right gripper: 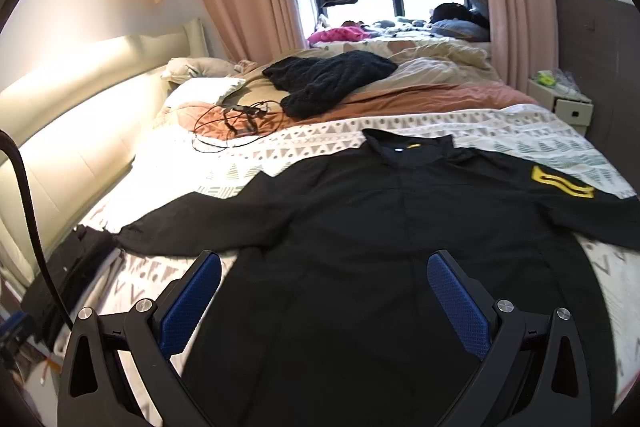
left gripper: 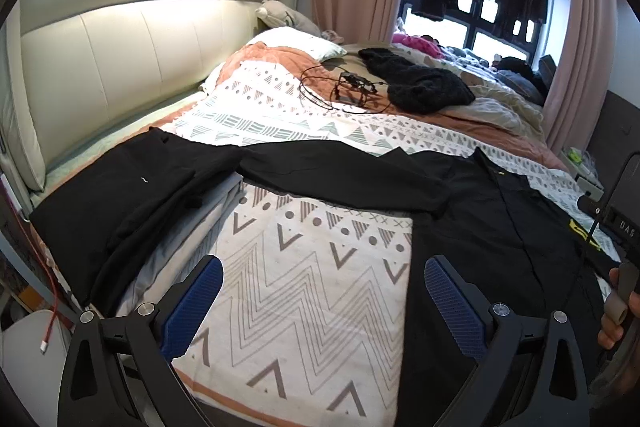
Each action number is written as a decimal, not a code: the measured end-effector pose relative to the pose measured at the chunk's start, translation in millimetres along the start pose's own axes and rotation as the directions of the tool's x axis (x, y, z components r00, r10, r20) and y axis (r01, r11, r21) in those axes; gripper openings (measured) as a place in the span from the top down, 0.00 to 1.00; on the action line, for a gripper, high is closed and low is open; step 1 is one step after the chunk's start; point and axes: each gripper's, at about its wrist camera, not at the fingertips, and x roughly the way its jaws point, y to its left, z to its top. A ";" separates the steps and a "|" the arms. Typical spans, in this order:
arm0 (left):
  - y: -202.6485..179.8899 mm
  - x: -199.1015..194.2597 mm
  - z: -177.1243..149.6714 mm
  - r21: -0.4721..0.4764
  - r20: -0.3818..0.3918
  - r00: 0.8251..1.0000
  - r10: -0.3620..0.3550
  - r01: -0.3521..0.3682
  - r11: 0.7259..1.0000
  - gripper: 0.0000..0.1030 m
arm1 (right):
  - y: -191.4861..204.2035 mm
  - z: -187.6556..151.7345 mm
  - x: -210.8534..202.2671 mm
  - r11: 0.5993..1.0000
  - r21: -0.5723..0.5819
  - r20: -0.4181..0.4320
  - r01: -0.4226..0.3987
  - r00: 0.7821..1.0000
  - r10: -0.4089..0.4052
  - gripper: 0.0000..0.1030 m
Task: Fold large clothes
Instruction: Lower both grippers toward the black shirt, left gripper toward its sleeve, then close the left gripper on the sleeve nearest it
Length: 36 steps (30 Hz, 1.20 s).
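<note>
A black long-sleeved shirt [right gripper: 380, 227] with a yellow patch [right gripper: 562, 183] on one sleeve lies spread flat on the patterned bedspread [left gripper: 312, 287], collar toward the window. Its left sleeve [left gripper: 340, 175] stretches out sideways across the bed. My right gripper [right gripper: 324, 291] hovers open over the shirt's lower body, blue pads [right gripper: 192, 307] wide apart and holding nothing. My left gripper [left gripper: 322, 295] is open above bare bedspread, just left of the shirt's hem edge [left gripper: 416, 267]. A folded black garment [left gripper: 116, 195] rests on a grey folded stack at the left.
A padded headboard [left gripper: 120, 55] runs along the left. A tangle of cable [left gripper: 344, 89], a black knit garment [left gripper: 420, 83] and pillows lie farther up the bed. Curtains and hanging clothes frame the window. A white nightstand [right gripper: 568, 103] stands at the right. A hand [left gripper: 616, 311] grips the other handle.
</note>
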 end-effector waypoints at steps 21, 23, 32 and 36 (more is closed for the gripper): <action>46.5 156.9 58.5 -0.113 -0.132 0.990 0.051 -0.066 0.991 0.17 | 25.7 -4.2 139.4 0.995 -0.012 -0.121 -0.099 0.988 0.097 0.10; 44.6 174.2 62.8 -0.101 -0.149 0.987 0.056 -0.071 0.992 0.17 | 24.9 -10.8 148.2 0.997 -0.031 -0.148 -0.076 0.987 0.071 0.11; 49.3 261.6 67.1 -0.104 -0.272 0.955 0.119 -0.152 0.983 0.35 | 4.8 -19.8 187.0 0.998 -0.003 -0.235 -0.063 0.970 0.060 0.27; 55.6 296.6 64.1 -0.131 -0.321 0.939 0.125 -0.175 0.976 0.39 | -12.1 -21.8 204.1 0.999 0.044 -0.288 -0.026 0.957 0.037 0.36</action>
